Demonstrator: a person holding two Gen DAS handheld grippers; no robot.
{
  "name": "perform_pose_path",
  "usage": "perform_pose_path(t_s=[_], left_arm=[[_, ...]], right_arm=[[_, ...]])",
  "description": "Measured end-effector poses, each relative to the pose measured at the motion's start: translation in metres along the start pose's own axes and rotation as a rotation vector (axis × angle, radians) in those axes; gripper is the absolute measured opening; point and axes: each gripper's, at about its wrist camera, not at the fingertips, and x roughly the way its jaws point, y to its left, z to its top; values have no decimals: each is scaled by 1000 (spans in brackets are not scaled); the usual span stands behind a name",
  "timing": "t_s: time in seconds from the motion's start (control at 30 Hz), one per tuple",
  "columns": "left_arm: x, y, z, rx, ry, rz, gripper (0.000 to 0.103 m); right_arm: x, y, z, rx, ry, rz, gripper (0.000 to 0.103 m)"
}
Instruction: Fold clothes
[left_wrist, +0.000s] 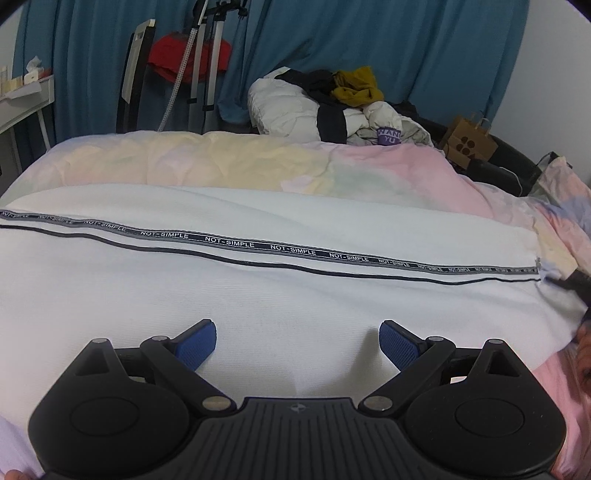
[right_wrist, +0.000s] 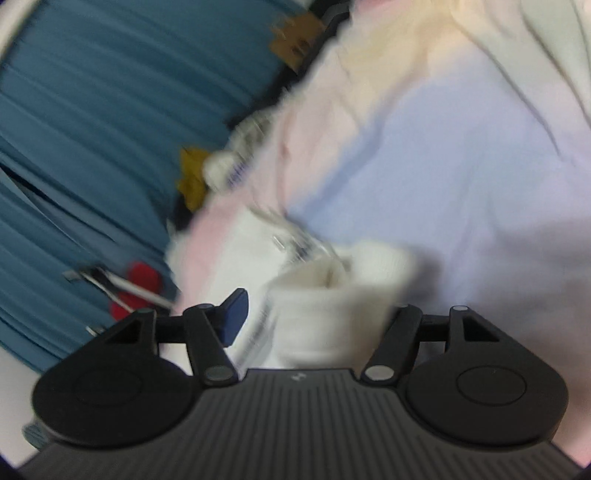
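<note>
You held the left hand-held gripper (left_wrist: 297, 341) released over the white garment (left_wrist: 258, 295), which lay spread on the bed ahead. Your right hand-held gripper (right_wrist: 317, 317) had its jaws apart around the garment's bunched end; blur hid any contact. The lengthwise fold was in hand; clench next.

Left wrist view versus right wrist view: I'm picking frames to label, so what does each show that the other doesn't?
Left only: the white garment spread flat, its NOT-SIMPLE tape readable, and the open left claw above it. Right only: a bunched white fold between the right claw fingers, blurred; whether it is gripped is unclear. Both: pastel bedding, blue curtain, paper bag.
</note>
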Motion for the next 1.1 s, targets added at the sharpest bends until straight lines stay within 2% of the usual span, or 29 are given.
perform_pose_path(t_s=[0.07, 0.13, 0.17, 0.2, 0.23, 0.27, 0.3, 0.43, 0.57, 0.67, 0.8, 0.9, 1.1], left_arm=[[0, 1, 1, -20, 3, -5, 96], [0, 2, 2, -29, 4, -9, 96], [0, 1, 2, -32, 4, -9, 96], [0, 1, 3, -36, 3, -10, 96], [0, 1, 3, -38, 3, -10, 96], [0, 0, 3, -38, 3, -10, 96], [0, 0, 3, -37, 1, -10, 96], [-5, 2, 3, -42, -22, 4, 96], [-10, 6, 5, -45, -59, 38, 96], [-10, 7, 5, -28, -72, 86, 96], [2, 3, -3, 51, -16, 165, 97], [11, 0, -9, 84, 17, 183, 99], [21, 0, -16, 108, 25, 185, 103]], right_arm=[[5, -1, -2, -1, -1, -18, 64], [6, 6, -2, 3, -8, 0, 63], [7, 9, -2, 5, -11, 11, 56], [8, 14, -3, -5, -17, 16, 43], [8, 20, -3, -30, -23, 2, 36], [8, 26, -4, -60, -29, -20, 20], [7, 28, -3, -66, -38, -31, 13], [-3, 29, 5, -40, -84, -44, 11], [-21, 43, 13, -51, -150, 1, 11], [-31, 54, 13, -79, -193, 1, 11], [-24, 48, 13, -73, -180, -33, 11], [-23, 41, 12, -75, -165, -47, 11], [-27, 45, 9, -99, -163, -62, 11]])
